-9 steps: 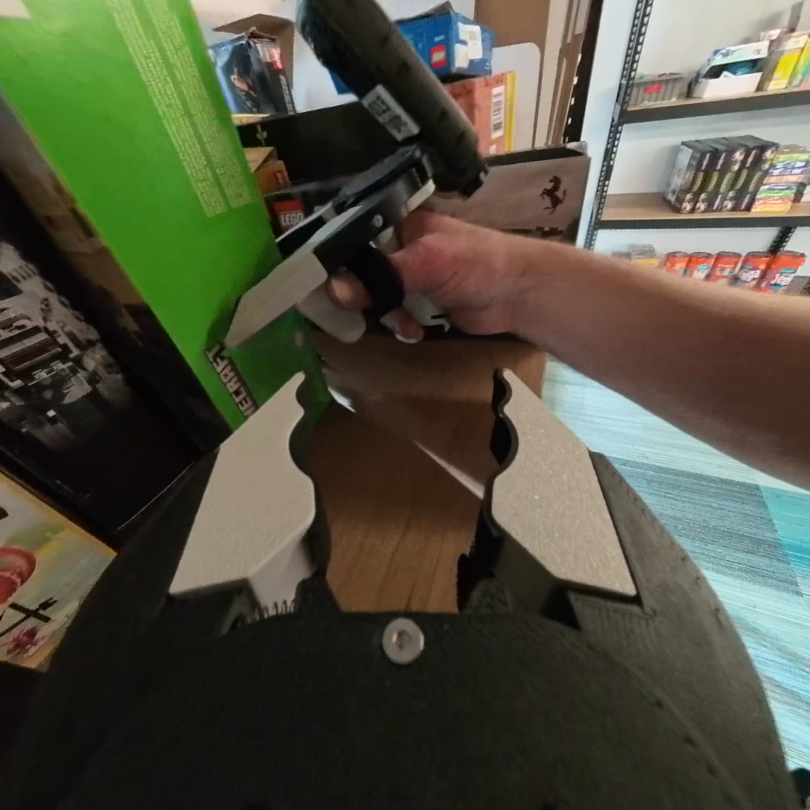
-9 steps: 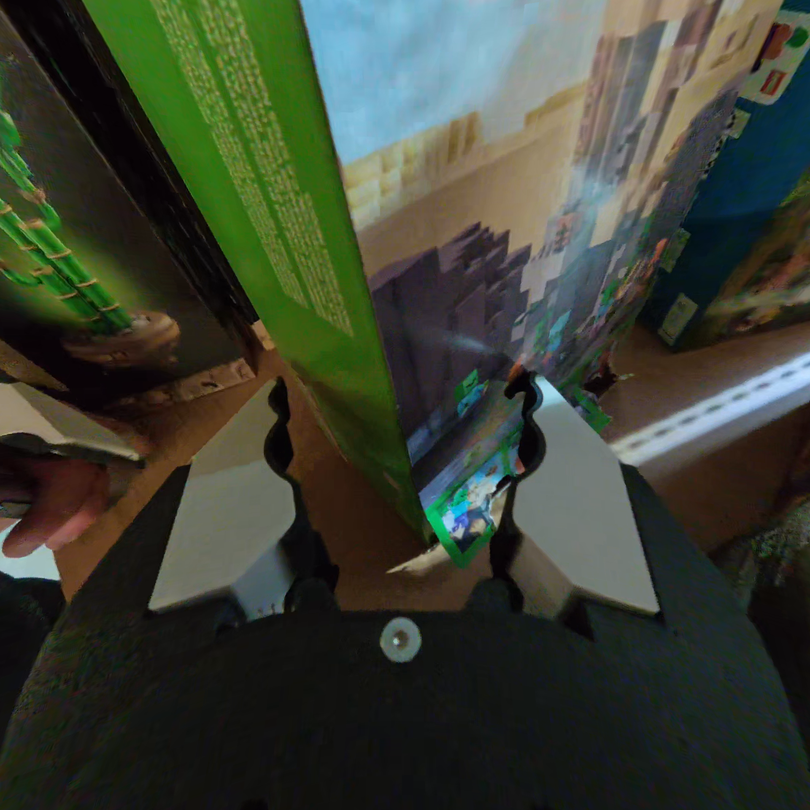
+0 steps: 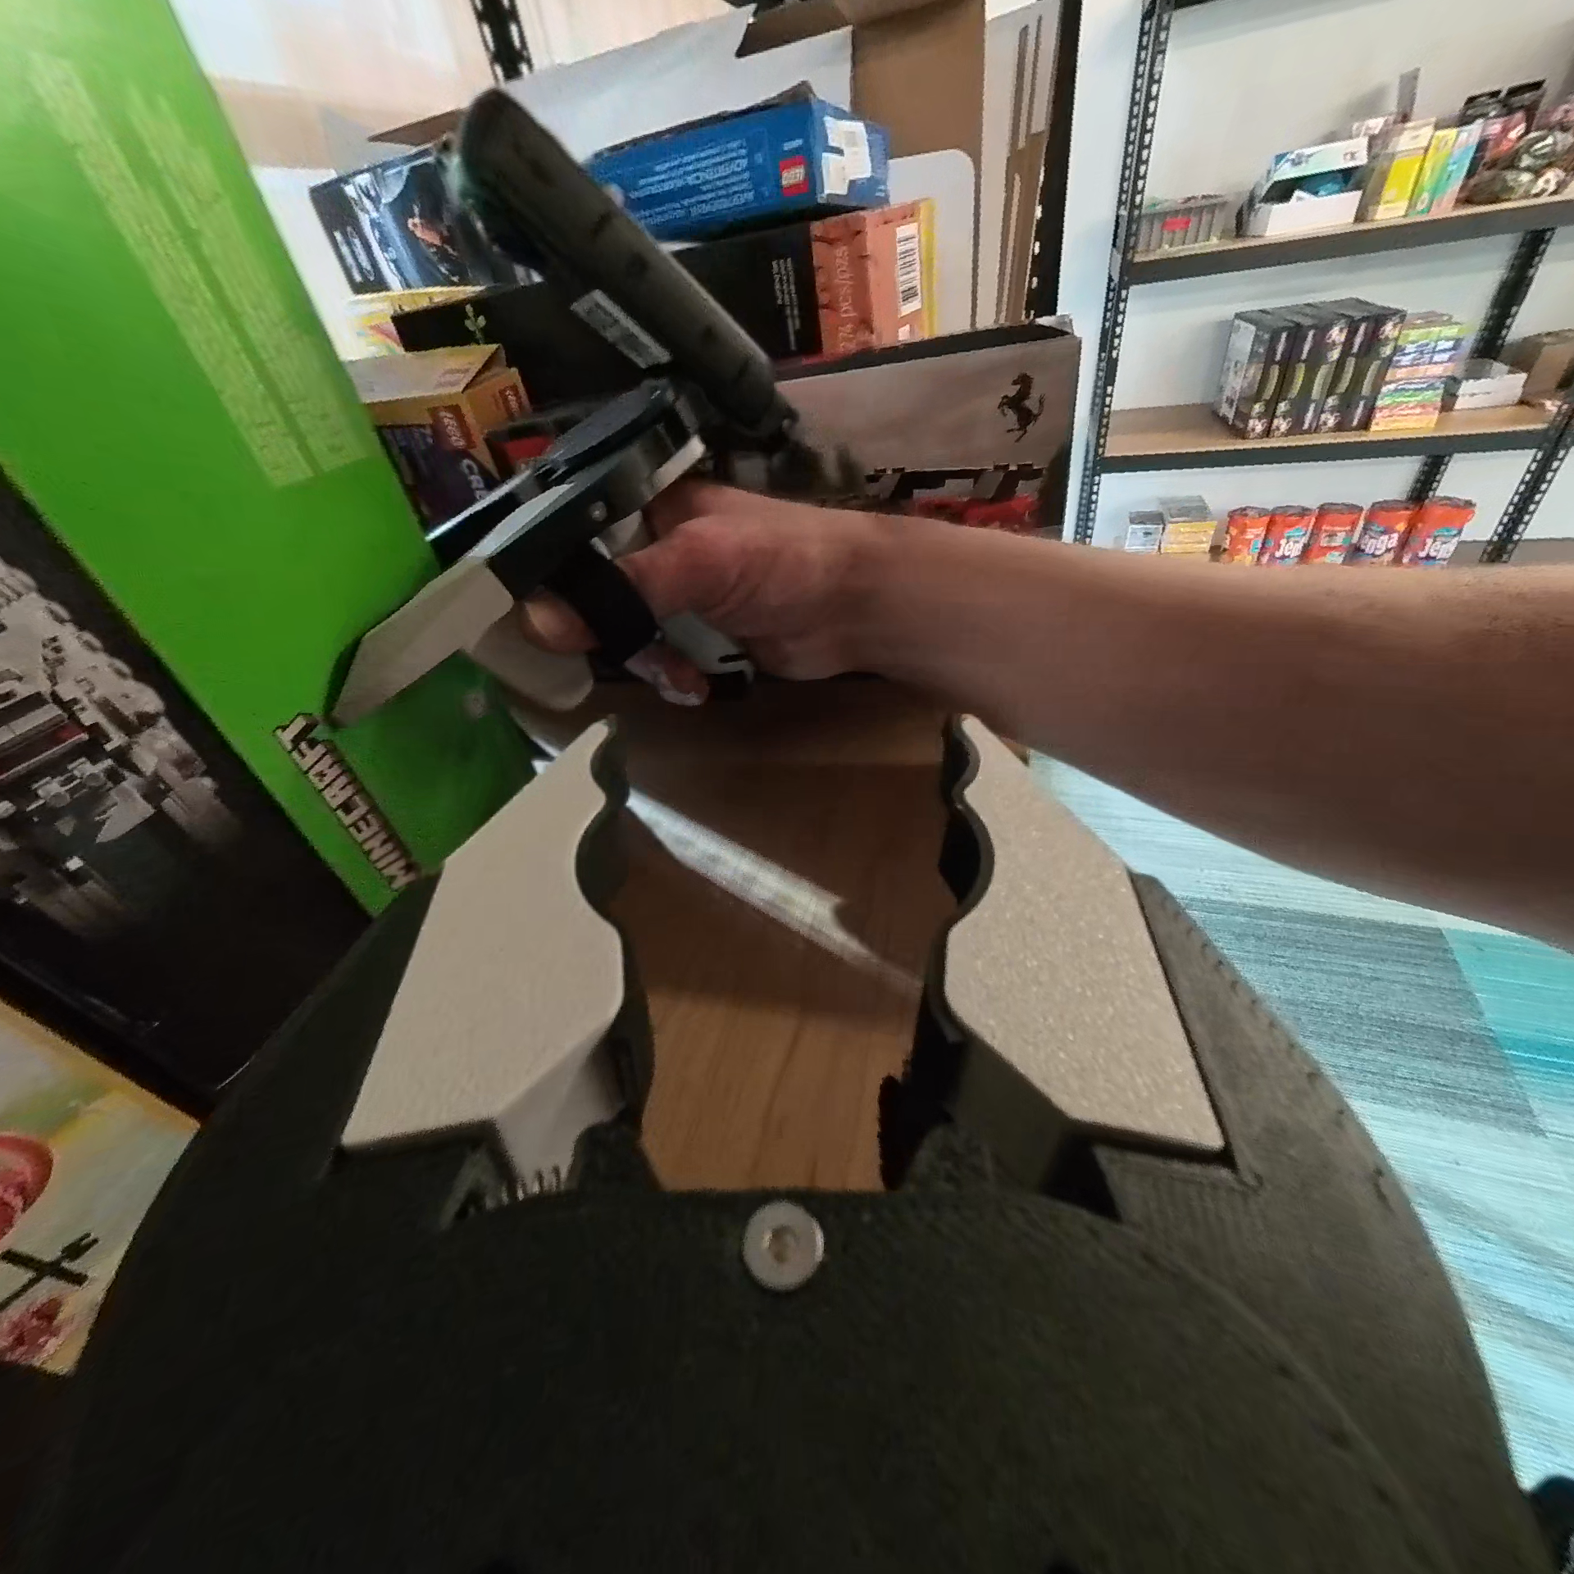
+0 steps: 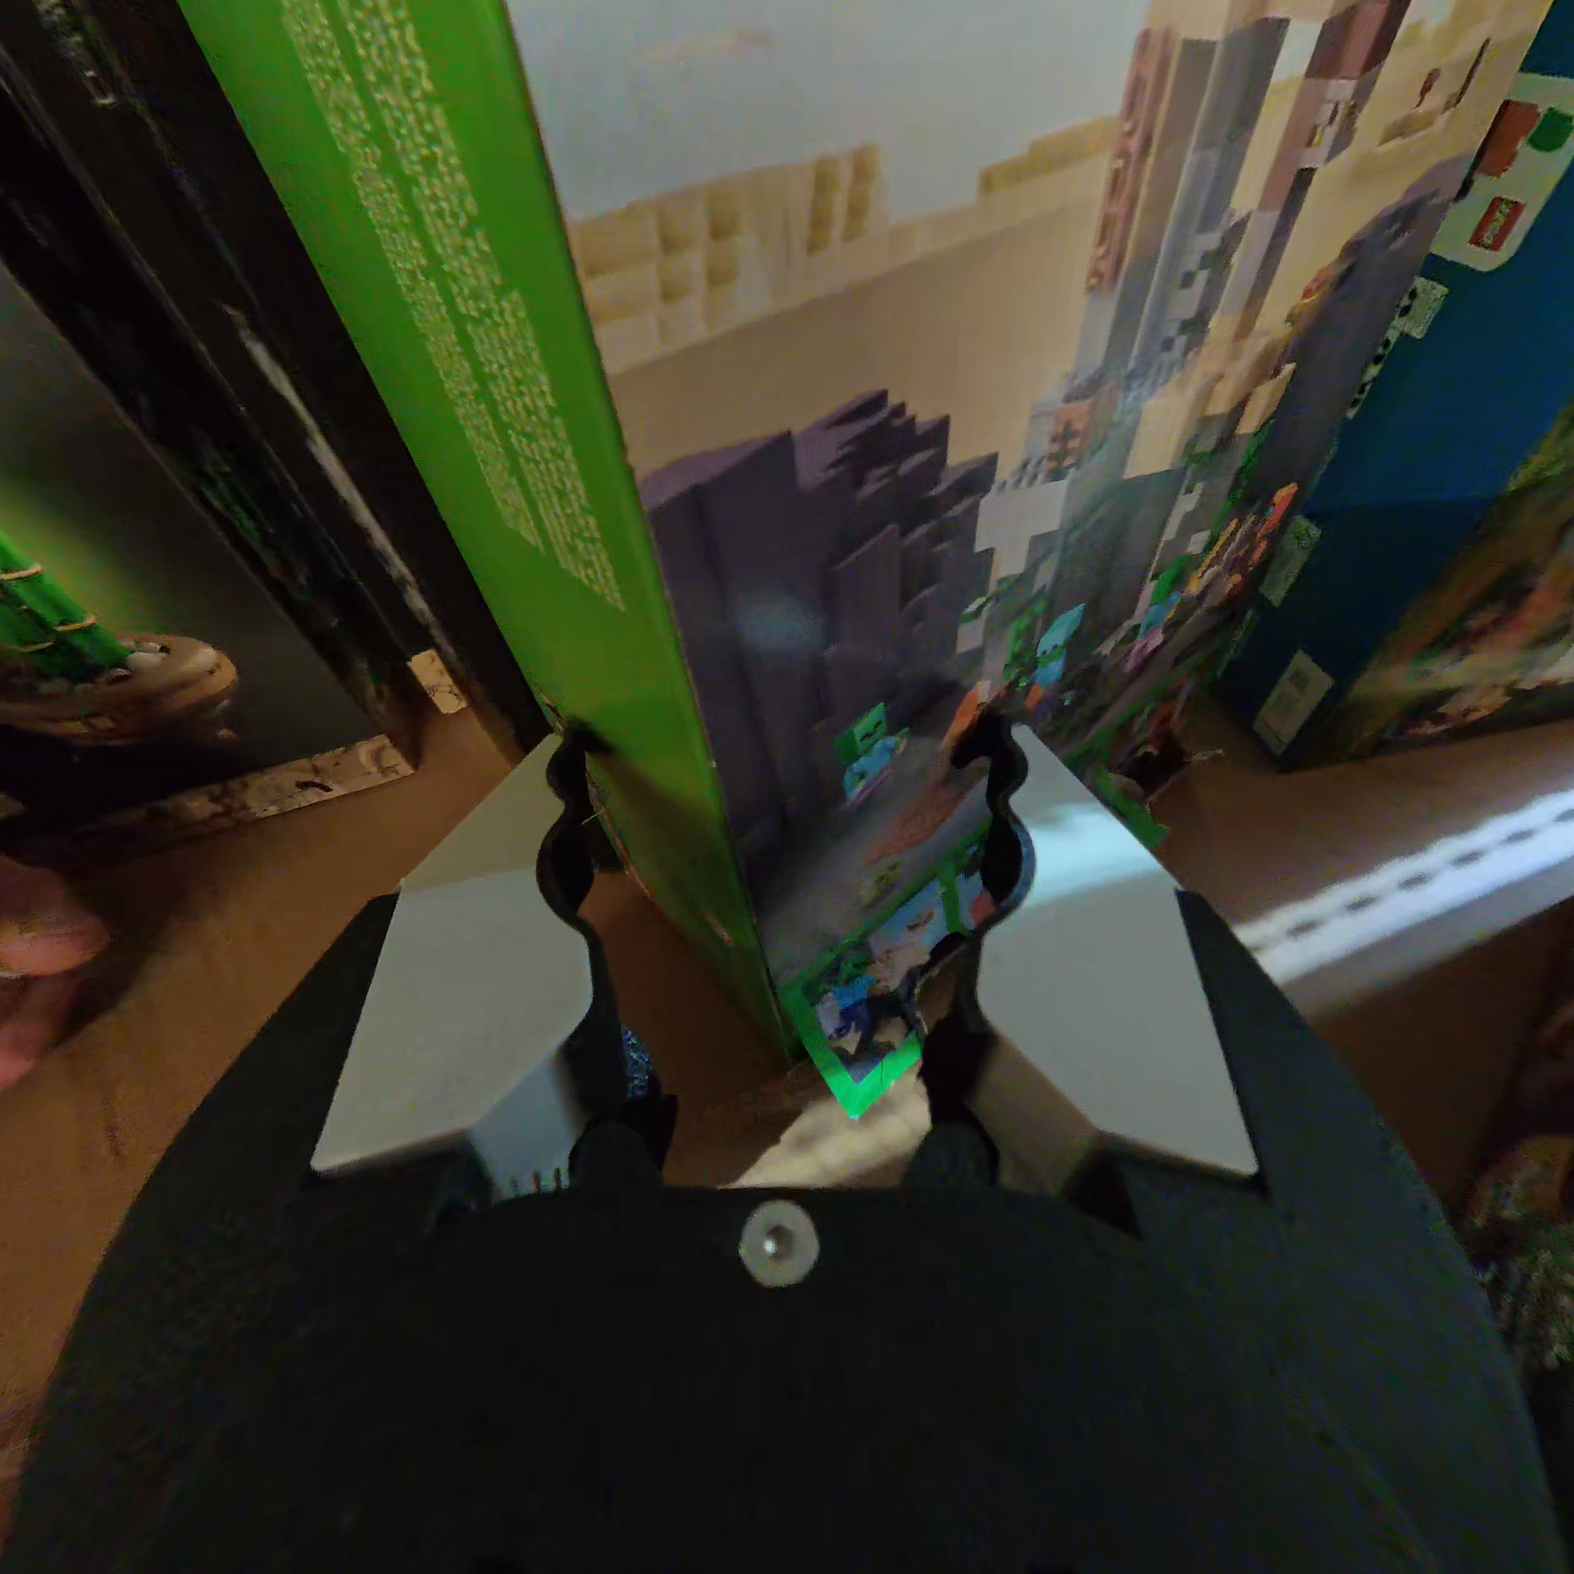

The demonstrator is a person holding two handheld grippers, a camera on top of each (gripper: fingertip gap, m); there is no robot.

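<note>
A tall green box [image 4: 528, 511] with a blocky picture on its front stands upright on a brown wooden shelf [image 4: 213, 979]. Its near lower corner sits between the jaws of my right gripper [image 4: 777, 749]. The left pad [image 4: 562, 766] touches the green side and the right pad [image 4: 992, 766] lies on the picture face. In the left wrist view a hand holds that right gripper [image 3: 426, 639] against the green box [image 3: 213, 426]. My left gripper [image 3: 782, 741] is open and empty over the shelf board [image 3: 766, 1090], to the right of the box.
A black box [image 3: 102, 766] stands left of the green one, and it also shows in the right wrist view [image 4: 128, 554]. A blue box [image 4: 1448, 511] stands to the right. The shelf's pale front rail [image 4: 1405, 877] runs at right. Stacked boxes [image 3: 766, 170] and a stocked rack [image 3: 1320, 375] stand behind.
My right gripper's jaws have narrowed onto the green box's corner; the left pad, apart from the green side before, now touches it. The left gripper stays open.
</note>
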